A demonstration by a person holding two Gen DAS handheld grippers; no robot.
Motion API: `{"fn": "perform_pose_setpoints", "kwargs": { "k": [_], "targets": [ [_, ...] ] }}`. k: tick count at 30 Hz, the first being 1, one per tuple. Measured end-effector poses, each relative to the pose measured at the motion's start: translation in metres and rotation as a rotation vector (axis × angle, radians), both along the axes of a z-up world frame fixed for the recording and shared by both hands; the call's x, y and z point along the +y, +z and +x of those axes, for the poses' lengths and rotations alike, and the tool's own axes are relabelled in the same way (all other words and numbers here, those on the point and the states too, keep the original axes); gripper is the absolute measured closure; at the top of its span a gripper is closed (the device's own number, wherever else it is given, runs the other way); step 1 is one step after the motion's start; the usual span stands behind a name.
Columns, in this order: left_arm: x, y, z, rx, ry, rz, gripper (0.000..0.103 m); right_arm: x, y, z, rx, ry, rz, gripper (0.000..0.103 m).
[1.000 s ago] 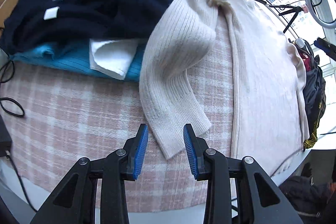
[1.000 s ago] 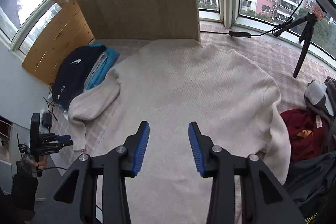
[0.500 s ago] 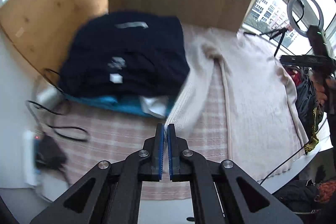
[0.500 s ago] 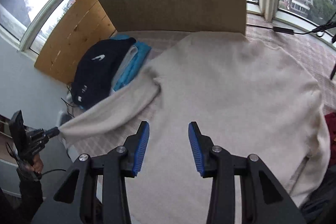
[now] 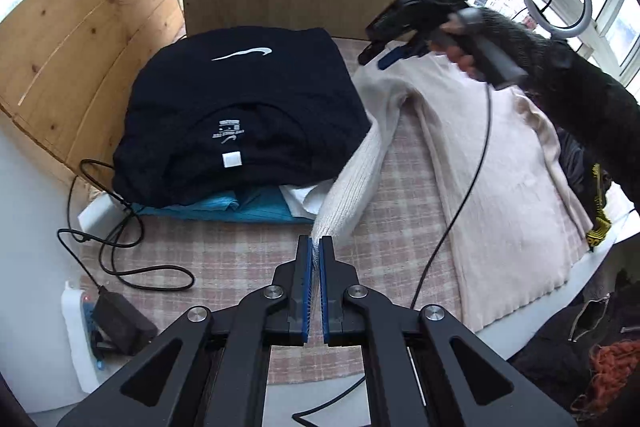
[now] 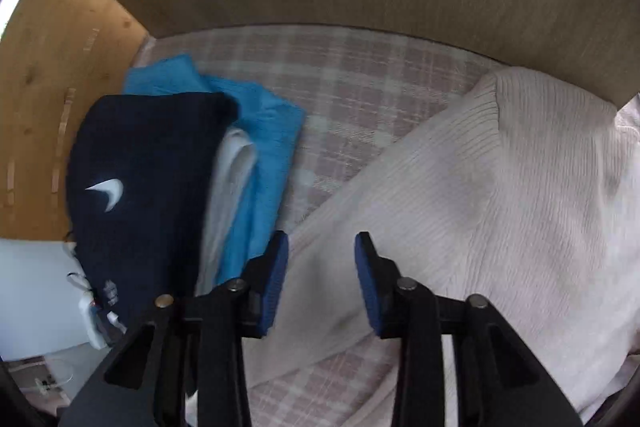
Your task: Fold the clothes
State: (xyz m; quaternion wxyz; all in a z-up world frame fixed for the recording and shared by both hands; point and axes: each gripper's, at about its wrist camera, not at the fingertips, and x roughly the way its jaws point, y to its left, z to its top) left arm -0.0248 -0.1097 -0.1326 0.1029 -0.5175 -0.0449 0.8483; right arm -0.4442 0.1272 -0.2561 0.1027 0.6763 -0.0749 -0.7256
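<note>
L gripper [image 5: 316, 259] blue pads pinched on cuff of cream ribbed knit sweater [image 5: 480, 163], sleeve lifted taut off pink plaid cloth-covered table [image 5: 224, 251]. R gripper [image 6: 322, 267] jaws closing, sleeve between them near shoulder, pads not yet pressing. Sweater body lies flat on table beside folded stack: navy swoosh shirt [image 5: 240, 115] atop white & teal garments [image 5: 256, 209]

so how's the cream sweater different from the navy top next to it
The cream sweater lies spread open on the checked cloth; the navy top is folded, on top of a stack. The sweater is ribbed knit and plain; the navy top is smooth with a white swoosh. The left gripper pinches the sweater's sleeve cuff; nothing holds the navy top. Both rest on the same cloth.
</note>
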Motion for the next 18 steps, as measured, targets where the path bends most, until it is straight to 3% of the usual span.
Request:
{"fn": "perform_pose_setpoints", "kwargs": {
  "k": [12,15,17,18],
  "targets": [
    [0.009,-0.003,0.018,-0.012,-0.078,0.064,0.1,-0.03,-0.028,-0.015,-0.103,0.029,0.117,0.072],
    [0.013,-0.001,0.021,0.002,-0.081,0.061,0.1,-0.04,-0.03,-0.012,-0.094,0.081,0.151,0.062],
    [0.015,0.001,0.022,0.005,-0.075,0.057,0.1,-0.046,-0.028,-0.007,-0.064,0.127,0.195,0.063],
    [0.016,0.002,0.023,0.005,-0.067,0.053,0.1,-0.047,-0.028,-0.004,-0.047,0.147,0.215,0.07]
  ]
}}
